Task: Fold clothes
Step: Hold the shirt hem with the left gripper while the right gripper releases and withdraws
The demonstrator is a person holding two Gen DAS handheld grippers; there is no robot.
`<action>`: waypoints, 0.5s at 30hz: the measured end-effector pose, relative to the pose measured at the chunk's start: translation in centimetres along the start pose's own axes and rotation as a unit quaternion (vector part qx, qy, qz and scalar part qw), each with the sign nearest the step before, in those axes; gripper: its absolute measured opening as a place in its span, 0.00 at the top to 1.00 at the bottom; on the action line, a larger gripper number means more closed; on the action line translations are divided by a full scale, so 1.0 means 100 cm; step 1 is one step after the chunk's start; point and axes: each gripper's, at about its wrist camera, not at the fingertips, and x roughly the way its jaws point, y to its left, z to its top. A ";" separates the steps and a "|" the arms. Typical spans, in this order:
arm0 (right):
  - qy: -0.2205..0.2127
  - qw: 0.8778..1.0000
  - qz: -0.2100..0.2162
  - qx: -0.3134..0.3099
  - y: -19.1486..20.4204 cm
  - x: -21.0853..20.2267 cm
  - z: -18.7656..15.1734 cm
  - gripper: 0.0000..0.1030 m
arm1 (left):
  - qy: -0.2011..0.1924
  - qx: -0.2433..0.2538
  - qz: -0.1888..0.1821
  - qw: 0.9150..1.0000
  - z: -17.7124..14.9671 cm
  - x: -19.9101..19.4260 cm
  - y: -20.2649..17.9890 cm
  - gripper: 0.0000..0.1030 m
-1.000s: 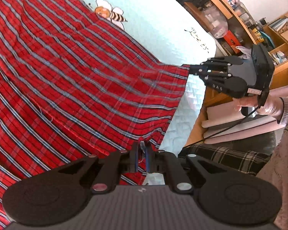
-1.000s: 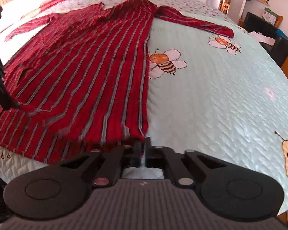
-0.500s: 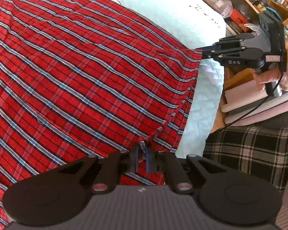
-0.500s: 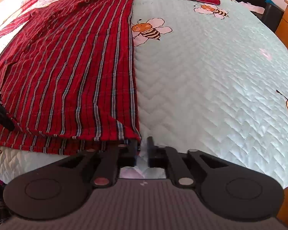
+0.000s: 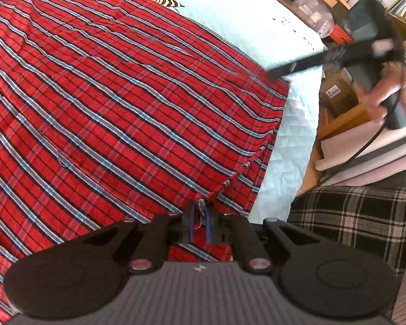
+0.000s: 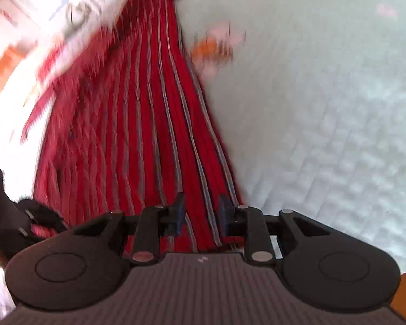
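**Plaid shirt flat on the bee quilt, one hem corner pinched**

Left wrist view: left gripper is clamped on the hem of the red plaid shirt, spread across the pale quilt.

Right wrist view: blurry, but the right gripper has just been opening; its jaws stand parted, shirt edge between them, not squeezed.

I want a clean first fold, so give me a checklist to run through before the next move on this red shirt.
1. Left tool shut on the shirt hem: ok.
2. Right tool gripping the hem: not ok; it has just opened, and cloth lies between the fingers unpinched.
3. Shirt spread flat on the bedspread: ok, minor ripples.
4. Sleeves laid straight: cannot tell, the right wrist view is blurred.
5. Bedspread beside the shirt free for folding: ok.
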 end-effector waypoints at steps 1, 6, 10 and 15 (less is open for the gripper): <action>0.000 1.000 -0.003 -0.004 -0.004 0.001 -0.002 0.92 | -0.001 -0.003 -0.001 1.000 -0.001 -0.002 0.000 0.92; 0.001 1.000 -0.020 -0.024 -0.019 0.004 -0.009 1.00 | 0.007 0.019 -0.010 1.000 -0.006 -0.009 -0.009 0.80; -0.003 0.998 -0.045 -0.040 -0.005 -0.009 0.003 0.94 | 0.025 0.010 -0.024 0.999 -0.012 -0.016 -0.010 0.78; 0.015 0.993 0.089 -0.075 0.048 0.010 0.012 0.94 | 0.017 -0.067 -0.008 0.998 -0.029 -0.042 0.005 0.78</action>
